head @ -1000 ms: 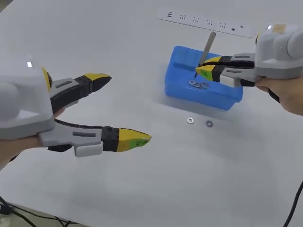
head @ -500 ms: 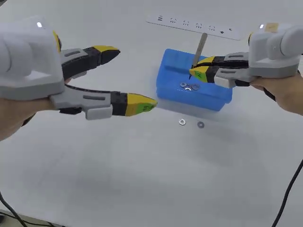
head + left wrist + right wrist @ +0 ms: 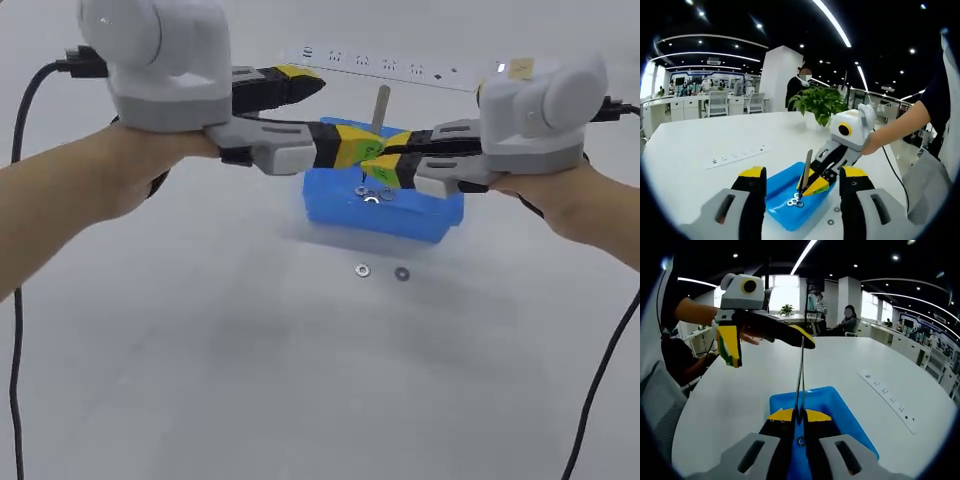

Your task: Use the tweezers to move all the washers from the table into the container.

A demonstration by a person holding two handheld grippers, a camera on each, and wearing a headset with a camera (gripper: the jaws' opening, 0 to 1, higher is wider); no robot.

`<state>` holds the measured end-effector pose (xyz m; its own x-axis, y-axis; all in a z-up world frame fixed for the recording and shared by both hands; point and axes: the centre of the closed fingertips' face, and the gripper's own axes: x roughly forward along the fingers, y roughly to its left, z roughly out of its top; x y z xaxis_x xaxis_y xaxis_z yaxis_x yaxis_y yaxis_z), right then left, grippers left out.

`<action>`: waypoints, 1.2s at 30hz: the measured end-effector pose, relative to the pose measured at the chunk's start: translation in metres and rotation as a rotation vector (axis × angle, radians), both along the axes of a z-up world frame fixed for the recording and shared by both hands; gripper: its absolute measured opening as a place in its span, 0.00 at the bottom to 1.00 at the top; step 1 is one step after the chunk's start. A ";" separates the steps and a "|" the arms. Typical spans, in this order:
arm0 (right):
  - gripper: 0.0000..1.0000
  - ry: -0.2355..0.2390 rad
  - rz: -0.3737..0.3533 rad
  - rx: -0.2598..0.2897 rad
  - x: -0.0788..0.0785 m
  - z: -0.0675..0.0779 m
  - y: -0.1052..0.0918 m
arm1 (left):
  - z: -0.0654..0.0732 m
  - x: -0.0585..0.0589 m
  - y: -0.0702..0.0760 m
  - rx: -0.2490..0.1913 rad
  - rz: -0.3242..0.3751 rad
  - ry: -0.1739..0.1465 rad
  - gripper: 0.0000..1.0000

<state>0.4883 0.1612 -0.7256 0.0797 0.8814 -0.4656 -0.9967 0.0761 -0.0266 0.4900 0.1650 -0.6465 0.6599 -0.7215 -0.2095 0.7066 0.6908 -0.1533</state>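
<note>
**A:** Where is the right claw (image 3: pixel 385 172)?

**B:** At the centre of the head view, over the blue container (image 3: pixel 400 218). Its jaws are pressed together on the tweezers (image 3: pixel 381 104), whose shaft stands up out of the yellow tips toward the top of the frame. In the right gripper view the tweezers (image 3: pixel 800 370) run straight up the middle from the right claw (image 3: pixel 800 415), with the container (image 3: pixel 845 410) underneath.

**A:** And the left claw (image 3: pixel 333 113)?

**B:** Its jaws are apart and hold nothing. It comes in from the upper left, and its lower yellow tip sits close beside the right claw's tips. In the left gripper view the spread jaws of the left claw (image 3: pixel 803 172) frame the container (image 3: pixel 782 192) and the tweezers (image 3: pixel 807 167).

**A:** Where are the washers?

**B:** A small pile of washers (image 3: pixel 375 193) lies inside the container, under the lower end of the tweezers. The left gripper view shows the pile (image 3: pixel 795 202) at lower centre. I cannot tell whether the tweezers touch it. Two loose washers (image 3: pixel 362 270) lie on the white table (image 3: pixel 230 360) just below the container in the frame, side by side but apart.

**A:** Is there anything else?

**B:** A white power strip (image 3: pixel 380 68) runs along the top edge, above the container.
</note>
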 end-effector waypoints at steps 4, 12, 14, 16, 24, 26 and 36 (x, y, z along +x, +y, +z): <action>0.07 -0.012 0.019 -0.024 -0.002 -0.004 -0.004 | -0.002 0.010 -0.006 0.006 -0.026 0.021 0.47; 0.07 -0.007 0.022 -0.029 -0.003 -0.006 -0.008 | -0.007 0.008 -0.018 0.055 -0.108 0.014 0.35; 0.07 -0.008 0.023 -0.030 -0.003 -0.006 -0.008 | -0.006 0.006 -0.021 0.051 -0.125 0.010 0.31; 0.07 -0.005 0.024 -0.028 -0.003 -0.006 -0.009 | -0.005 0.005 -0.025 0.054 -0.150 -0.004 0.28; 0.07 0.004 0.068 -0.039 -0.011 -0.007 -0.010 | -0.004 -0.001 -0.037 0.097 -0.291 0.002 0.20; 0.07 0.005 0.070 -0.038 -0.011 -0.006 -0.011 | -0.006 0.001 -0.038 0.115 -0.321 -0.002 0.17; 0.07 0.018 0.072 -0.027 -0.013 -0.004 -0.011 | -0.006 0.002 -0.037 0.172 -0.395 -0.102 0.06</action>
